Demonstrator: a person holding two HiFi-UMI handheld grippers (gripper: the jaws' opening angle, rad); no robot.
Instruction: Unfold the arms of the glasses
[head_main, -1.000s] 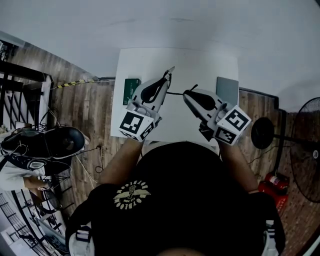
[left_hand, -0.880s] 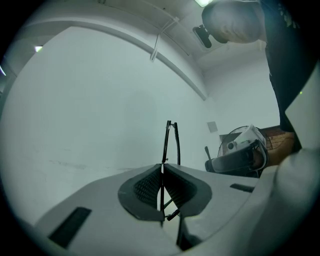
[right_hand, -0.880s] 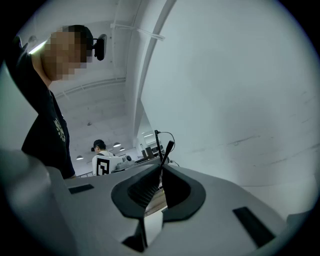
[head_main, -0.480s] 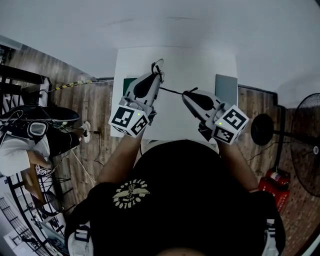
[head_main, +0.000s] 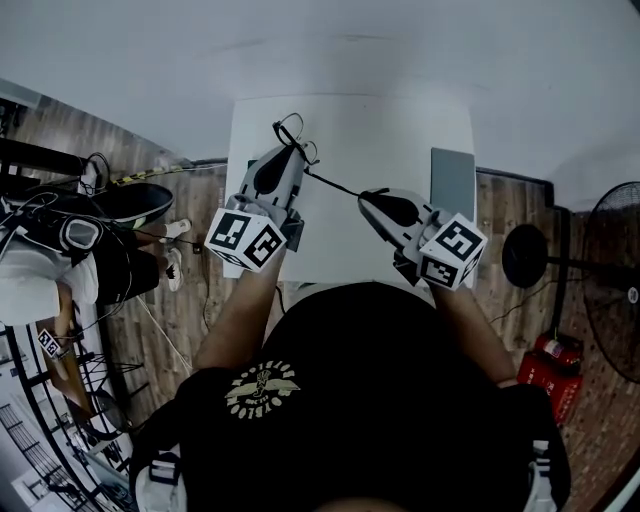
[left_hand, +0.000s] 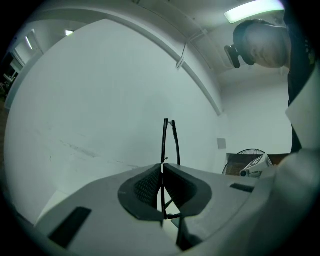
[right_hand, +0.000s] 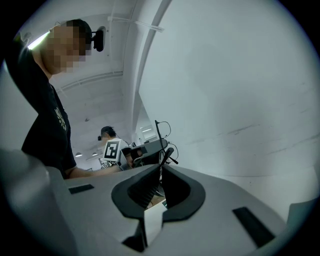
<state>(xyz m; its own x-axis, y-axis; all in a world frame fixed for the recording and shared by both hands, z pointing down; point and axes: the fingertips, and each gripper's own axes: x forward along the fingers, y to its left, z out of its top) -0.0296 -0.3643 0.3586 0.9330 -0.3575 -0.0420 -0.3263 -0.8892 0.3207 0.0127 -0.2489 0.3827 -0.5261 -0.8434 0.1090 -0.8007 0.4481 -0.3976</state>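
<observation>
While my left claw pinched the thin black wire-framed glasses above the white surface, my right claw, clamped on one arm, held it swung out; the other seemingly awaited unfolding.

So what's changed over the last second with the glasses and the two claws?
The left claw, shut on the glasses, carried them leftward across the table, so the temple arm now stretches out longer to the right claw, which barely shifted. Both claws kept their grip; the grey slab stayed put.
</observation>
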